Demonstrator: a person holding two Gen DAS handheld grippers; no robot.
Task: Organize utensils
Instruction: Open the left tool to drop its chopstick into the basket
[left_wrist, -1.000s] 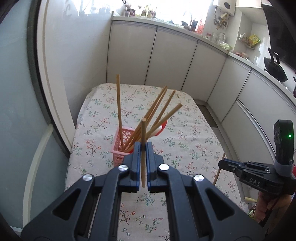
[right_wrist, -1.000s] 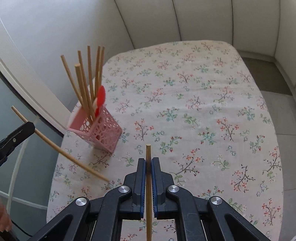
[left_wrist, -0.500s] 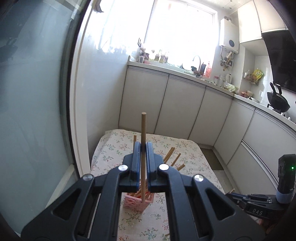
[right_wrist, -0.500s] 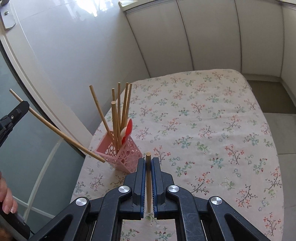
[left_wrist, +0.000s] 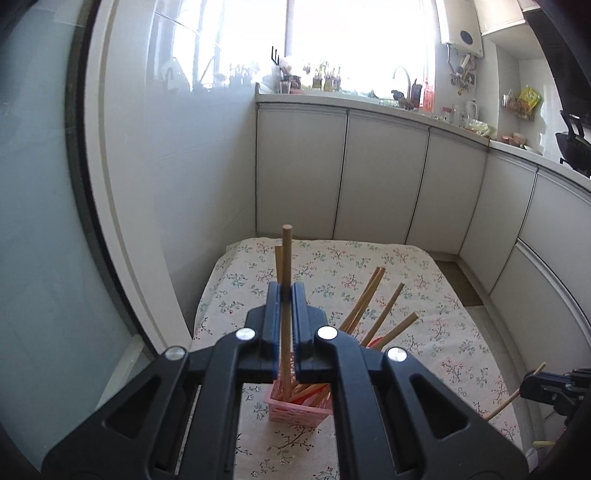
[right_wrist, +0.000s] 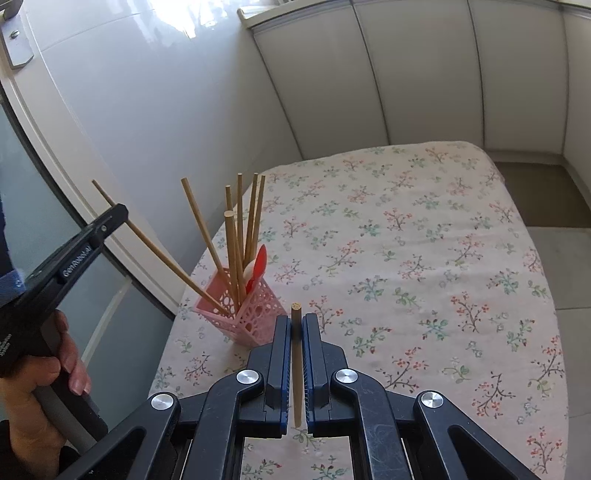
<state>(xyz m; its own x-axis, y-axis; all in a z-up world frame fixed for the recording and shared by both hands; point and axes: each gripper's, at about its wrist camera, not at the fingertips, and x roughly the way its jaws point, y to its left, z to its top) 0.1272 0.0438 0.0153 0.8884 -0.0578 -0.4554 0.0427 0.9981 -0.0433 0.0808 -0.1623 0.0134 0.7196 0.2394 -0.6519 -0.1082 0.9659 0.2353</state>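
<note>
A pink lattice holder (right_wrist: 255, 319) (left_wrist: 295, 410) stands near the left edge of the floral table (right_wrist: 406, 258). In it are several wooden chopsticks (right_wrist: 240, 236) (left_wrist: 369, 302) and a red-and-white spoon (right_wrist: 258, 266). My left gripper (left_wrist: 286, 291) (right_wrist: 123, 212) is shut on one chopstick (left_wrist: 286, 258) (right_wrist: 166, 258). That stick slants down, and its lower end meets the holder's mouth. My right gripper (right_wrist: 296, 321) (left_wrist: 526, 387) hangs just right of the holder, shut on another chopstick (right_wrist: 296, 369) (left_wrist: 517, 398).
A glass door and white frame (right_wrist: 55, 147) run close along the table's left side. White cabinets (left_wrist: 388, 177) line the back and right. A person's hand (right_wrist: 37, 387) grips the left tool. The floral cloth (left_wrist: 424, 295) stretches to the right of the holder.
The left gripper has carried its chopstick from over the table's front to the holder, so its lower end now sits at the mouth. The right gripper rose slightly with its stick.
</note>
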